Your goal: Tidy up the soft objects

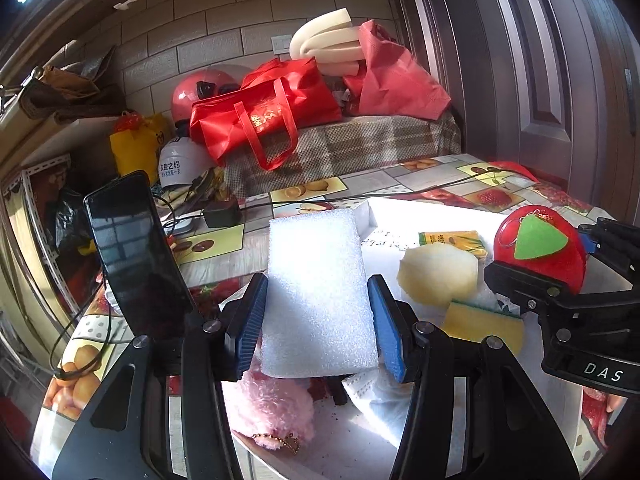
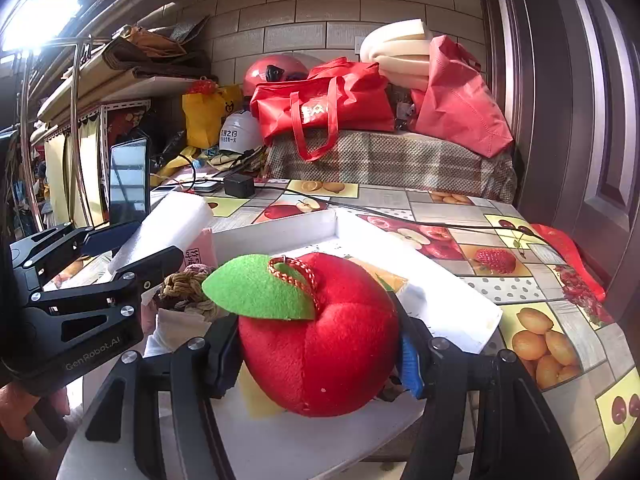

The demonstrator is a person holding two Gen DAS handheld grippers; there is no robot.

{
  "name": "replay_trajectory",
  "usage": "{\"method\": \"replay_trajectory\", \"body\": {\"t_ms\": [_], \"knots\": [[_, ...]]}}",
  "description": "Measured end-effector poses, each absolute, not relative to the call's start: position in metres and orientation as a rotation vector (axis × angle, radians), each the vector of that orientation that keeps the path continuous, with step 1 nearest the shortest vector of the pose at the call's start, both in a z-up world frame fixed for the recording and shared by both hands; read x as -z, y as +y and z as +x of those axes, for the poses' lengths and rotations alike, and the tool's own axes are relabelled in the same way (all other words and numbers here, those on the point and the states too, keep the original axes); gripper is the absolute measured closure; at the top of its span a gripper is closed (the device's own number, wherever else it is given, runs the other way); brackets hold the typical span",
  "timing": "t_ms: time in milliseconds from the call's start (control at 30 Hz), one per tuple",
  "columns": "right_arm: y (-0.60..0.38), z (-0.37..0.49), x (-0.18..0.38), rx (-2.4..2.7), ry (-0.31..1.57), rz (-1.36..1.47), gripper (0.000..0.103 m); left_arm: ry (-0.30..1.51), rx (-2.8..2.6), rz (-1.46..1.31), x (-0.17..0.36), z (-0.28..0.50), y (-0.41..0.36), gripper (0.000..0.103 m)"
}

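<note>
Progress: task mid-way, by appearance. Two soft items lifted, none visibly placed in final spot.

Left gripper (image 1: 318,316): clamped on white foam block (image 1: 318,288), block upright between blue pads.

Right gripper (image 2: 316,354): clamped on plush red apple (image 2: 320,340), green felt leaf uppermost.

Remaining below and ahead of left gripper: pink plush (image 1: 272,408), yellow sponge (image 1: 484,326), pale foam lump (image 1: 438,274), all over white tray (image 2: 336,220) on worktop (image 2: 540,280). Sorting destination not identifiable.

We read "DAS" on the right gripper (image 1: 536,280) body, seen to the right of our left gripper (image 1: 318,316). In the right wrist view, "GenRobot.AI" runs along the left gripper's body, left of the right claw.
</note>
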State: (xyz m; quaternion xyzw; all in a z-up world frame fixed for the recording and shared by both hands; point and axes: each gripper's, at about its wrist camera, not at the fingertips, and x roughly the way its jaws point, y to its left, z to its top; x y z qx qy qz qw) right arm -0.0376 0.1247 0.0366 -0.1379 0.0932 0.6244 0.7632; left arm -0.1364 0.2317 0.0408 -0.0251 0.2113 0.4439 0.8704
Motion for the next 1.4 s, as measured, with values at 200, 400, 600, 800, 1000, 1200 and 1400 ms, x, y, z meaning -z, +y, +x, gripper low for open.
{"method": "replay_trajectory", "body": {"t_ms": [200,400,600,800,1000,1200,1400], "knots": [[0.143,-0.034,-0.039,-1.314,0.212,-0.318,0.024,0.444,-0.969,-0.074,-0.041,-0.134,0.243,0.025],[0.142,-0.031,-0.038,-1.318,0.215,-0.308,0.000,0.400,-1.002,-0.156,-0.042,-0.148,0.254,0.000],[0.143,-0.033,-0.040,-1.311,0.204,-0.314,0.000,0.375,-1.010,-0.141,-0.044,-0.150,0.249,0.000],[0.137,-0.035,-0.042,-1.310,0.167,-0.288,0.000,0.342,-1.035,-0.141,-0.046,-0.154,0.247,0.000],[0.124,-0.037,-0.046,-1.257,0.112,-0.230,0.000,0.315,-1.056,-0.152,-0.047,-0.160,0.241,0.000],[0.119,-0.036,-0.046,-1.228,0.118,-0.237,0.000,0.310,-1.053,-0.170,-0.048,-0.163,0.228,0.000],[0.108,-0.039,-0.044,-1.226,0.115,-0.249,0.000,0.305,-1.039,-0.183,-0.047,-0.166,0.214,0.000]]}}
